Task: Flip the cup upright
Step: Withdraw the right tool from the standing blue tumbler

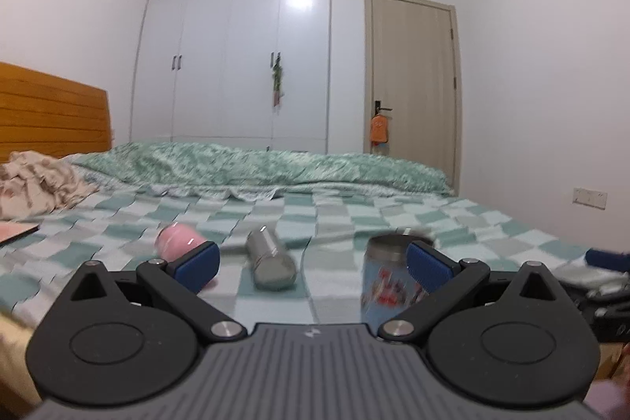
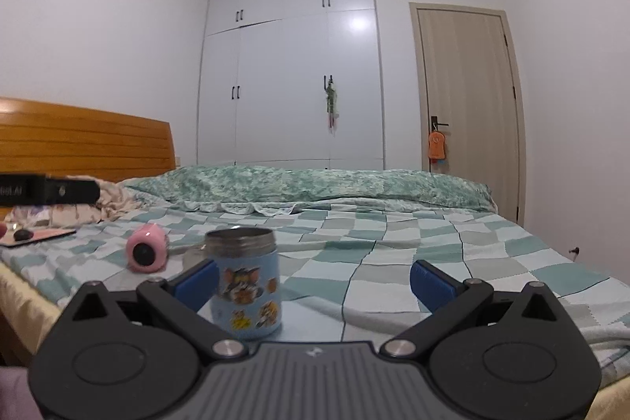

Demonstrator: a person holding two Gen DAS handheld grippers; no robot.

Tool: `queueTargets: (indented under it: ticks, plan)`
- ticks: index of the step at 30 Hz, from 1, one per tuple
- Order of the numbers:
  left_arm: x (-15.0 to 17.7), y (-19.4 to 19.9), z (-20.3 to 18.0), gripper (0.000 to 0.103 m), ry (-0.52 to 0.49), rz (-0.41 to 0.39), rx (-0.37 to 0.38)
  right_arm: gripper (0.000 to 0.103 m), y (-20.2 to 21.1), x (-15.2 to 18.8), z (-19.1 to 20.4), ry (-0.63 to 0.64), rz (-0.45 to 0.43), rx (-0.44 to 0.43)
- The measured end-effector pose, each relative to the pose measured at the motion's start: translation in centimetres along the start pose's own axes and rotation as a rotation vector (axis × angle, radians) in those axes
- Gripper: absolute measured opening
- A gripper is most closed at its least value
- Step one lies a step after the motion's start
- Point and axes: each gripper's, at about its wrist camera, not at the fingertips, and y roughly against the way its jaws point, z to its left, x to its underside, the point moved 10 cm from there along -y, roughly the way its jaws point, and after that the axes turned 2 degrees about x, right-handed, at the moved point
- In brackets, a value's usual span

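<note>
Blue cup: the cartoon-printed blue cup stood upright on the checked bedspread near the bed's near edge, its steel rim up and its mouth open; in the left wrist view it was motion-blurred.
Right gripper: the right gripper was spread wide and held nothing; its left pad sat just beside the cup's wall, and whether it touched could not be told.
Left gripper: the left gripper was also spread wide and empty, low over the bedspread.
Steel cup: a steel cup lay on its side between the left gripper's pads, farther in on the bed.
Pink cup: a pink cup lay on its side toward the headboard side, well apart from the blue cup.
Quilt: a rumpled green quilt ran along the bed's far edge.
</note>
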Motion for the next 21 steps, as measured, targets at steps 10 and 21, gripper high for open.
queueTargets:
  ticks: [10,21]
  plan:
    - [4.8,1.2,0.0,0.103,-0.007,-0.014,-0.032,0.103,2.9,1.5,1.2,0.051,-0.056,0.042]
    - [4.7,2.2,-0.8,0.103,-0.045,-0.095,-0.037,0.103,3.7,1.7,0.8,0.043,-0.106,0.065]
